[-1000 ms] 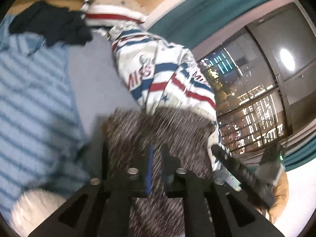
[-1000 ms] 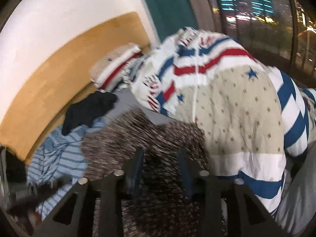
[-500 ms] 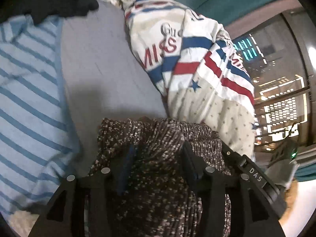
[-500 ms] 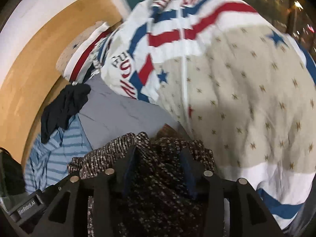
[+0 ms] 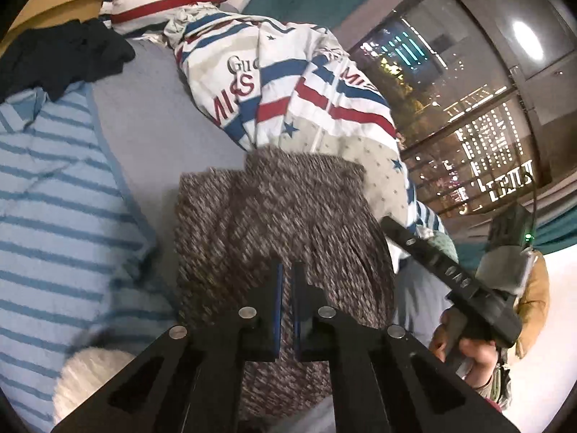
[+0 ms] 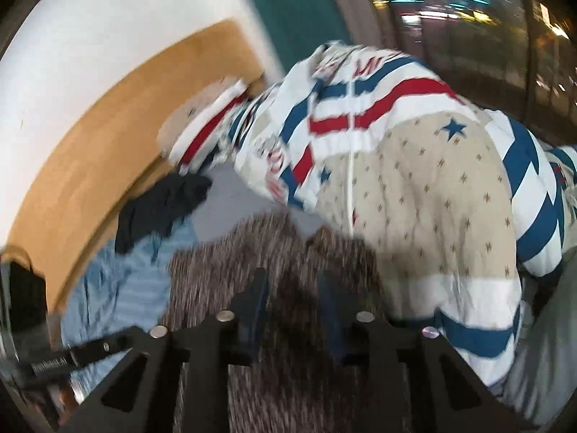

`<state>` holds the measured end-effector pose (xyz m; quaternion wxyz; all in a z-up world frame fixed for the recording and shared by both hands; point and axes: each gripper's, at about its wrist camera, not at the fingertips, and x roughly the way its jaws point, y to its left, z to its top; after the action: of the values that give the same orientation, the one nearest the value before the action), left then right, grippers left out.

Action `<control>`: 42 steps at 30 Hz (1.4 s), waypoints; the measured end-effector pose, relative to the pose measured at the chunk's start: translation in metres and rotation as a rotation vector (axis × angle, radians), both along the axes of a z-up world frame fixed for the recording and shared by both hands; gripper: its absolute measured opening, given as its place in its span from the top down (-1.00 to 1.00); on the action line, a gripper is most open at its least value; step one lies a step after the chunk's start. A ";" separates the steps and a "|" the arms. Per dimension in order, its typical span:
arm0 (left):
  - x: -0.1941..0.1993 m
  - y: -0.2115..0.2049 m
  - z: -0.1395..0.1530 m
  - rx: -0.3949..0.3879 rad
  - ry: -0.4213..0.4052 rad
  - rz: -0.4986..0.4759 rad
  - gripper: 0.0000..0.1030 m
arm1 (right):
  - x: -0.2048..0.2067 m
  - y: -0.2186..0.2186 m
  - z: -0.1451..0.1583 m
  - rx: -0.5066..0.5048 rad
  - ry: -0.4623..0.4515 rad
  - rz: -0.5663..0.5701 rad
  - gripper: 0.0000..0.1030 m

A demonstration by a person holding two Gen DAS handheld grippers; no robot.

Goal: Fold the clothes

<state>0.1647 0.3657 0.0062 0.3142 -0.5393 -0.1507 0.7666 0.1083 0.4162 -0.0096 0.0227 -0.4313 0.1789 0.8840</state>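
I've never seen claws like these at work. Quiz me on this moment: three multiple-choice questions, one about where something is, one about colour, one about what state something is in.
1. Where does the dark navy garment lie?
A. on the blue striped garment, near the wooden headboard
B. on the window sill
C. in the right claw

2. Which stripe colours are on the bunched duvet?
A. green and yellow
B. red and blue on white
C. black and pink

3. How is the left claw?
A. wide open, off the cloth
B. nearly closed on the speckled brown knit garment
C. gripping a pillow

Answers: 1 A, its dark heap overlaps the striped cloth's far end. 2 B, red and blue bands cross the white fabric. 3 B, only a thin gap shows between its fingers over the knit.
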 end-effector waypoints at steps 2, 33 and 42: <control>-0.003 0.008 -0.013 -0.061 0.014 0.033 0.91 | -0.003 -0.004 -0.009 0.065 -0.025 -0.010 0.42; 0.032 -0.045 -0.063 -0.009 -0.120 0.267 0.94 | 0.041 -0.004 -0.039 0.130 -0.022 -0.242 0.29; 0.006 -0.028 -0.102 -0.149 -0.172 0.259 0.93 | 0.024 0.021 -0.090 0.032 -0.118 -0.282 0.31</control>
<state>0.1702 0.3375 -0.0957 0.1579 -0.6007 -0.1878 0.7609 0.1325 0.4369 -0.0994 0.1639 -0.4526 0.2217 0.8480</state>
